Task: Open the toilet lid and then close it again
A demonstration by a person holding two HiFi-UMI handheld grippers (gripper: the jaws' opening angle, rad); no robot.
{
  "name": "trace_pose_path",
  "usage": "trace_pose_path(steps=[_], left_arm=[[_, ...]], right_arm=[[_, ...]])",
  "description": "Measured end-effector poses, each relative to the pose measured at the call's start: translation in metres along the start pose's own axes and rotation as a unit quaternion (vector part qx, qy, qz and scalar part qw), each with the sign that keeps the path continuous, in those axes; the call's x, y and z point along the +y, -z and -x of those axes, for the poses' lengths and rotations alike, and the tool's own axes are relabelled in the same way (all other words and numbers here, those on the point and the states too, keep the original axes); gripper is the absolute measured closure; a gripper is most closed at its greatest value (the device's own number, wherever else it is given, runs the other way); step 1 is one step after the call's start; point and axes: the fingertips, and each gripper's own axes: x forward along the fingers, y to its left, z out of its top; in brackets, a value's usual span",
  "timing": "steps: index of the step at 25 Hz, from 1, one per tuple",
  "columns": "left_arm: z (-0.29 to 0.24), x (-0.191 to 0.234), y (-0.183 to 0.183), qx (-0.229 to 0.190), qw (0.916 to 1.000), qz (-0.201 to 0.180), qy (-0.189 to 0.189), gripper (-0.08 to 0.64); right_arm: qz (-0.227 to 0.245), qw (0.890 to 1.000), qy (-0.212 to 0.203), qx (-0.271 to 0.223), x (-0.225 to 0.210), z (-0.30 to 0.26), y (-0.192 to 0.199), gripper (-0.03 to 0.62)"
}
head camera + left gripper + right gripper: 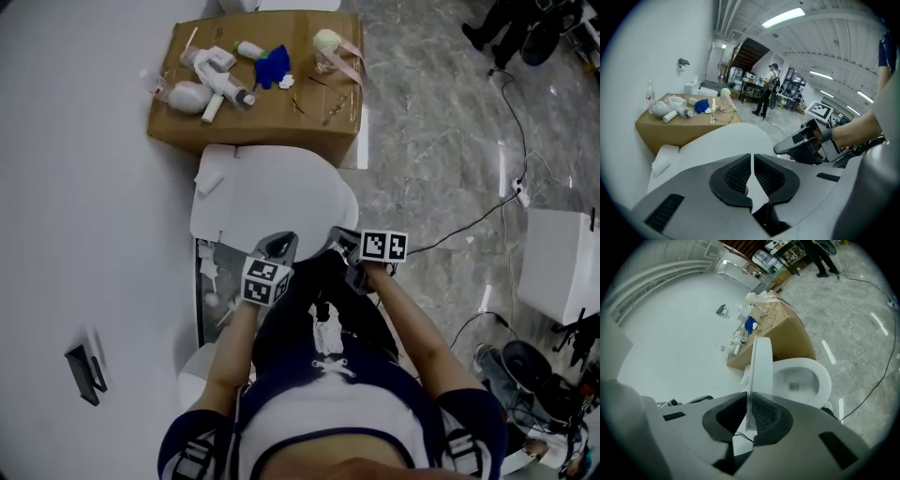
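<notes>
Now one toilet lid (272, 187), edge pinched in right gripper (749, 405); left gripper (753, 165) closed.

Bottom centre, you wear a dark navy short-sleeved top (328, 427) with a white chest panel and white lacing. Your left gripper (275, 246) and right gripper (339, 240) are grey with black ribbed pads (738, 173), each carrying a white cube (384, 247) printed with black square markers.

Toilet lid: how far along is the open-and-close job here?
Done: the toilet lid is lifted off the bowl, whose inside shows. In hand: the right gripper pinches the lid's edge; the left gripper is shut near it. Left: likely finishing the opening, then lowering the lid shut.
</notes>
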Motion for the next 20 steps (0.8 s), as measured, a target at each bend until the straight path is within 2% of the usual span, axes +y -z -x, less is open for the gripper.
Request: trace_pose_path(steps=[3,7,15,20], left_arm=[[0.006,-0.004,0.001,0.003,0.9999,-0.003,0.009,0.474],[0.010,-0.014,0.006,0.014,0.9993,-0.014,0.030,0.423],[0.013,-0.016,0.006,0.007,0.9994,-0.033,0.011,0.393],[0.019,-0.016,0.009,0.027,0.9958,-0.082,-0.032,0.349]], right_arm=[[0.003,1.000,-0.004,0.004,0.009,-0.001,-0.001,0.563],[0.009,1.000,-0.022,0.007,0.027,-0.004,-0.003,0.565],[0.025,0.998,-0.056,0.020,0.063,-0.009,-0.007,0.566],[0.044,0.996,-0.076,0.031,0.089,-0.016,-0.010,0.571]])
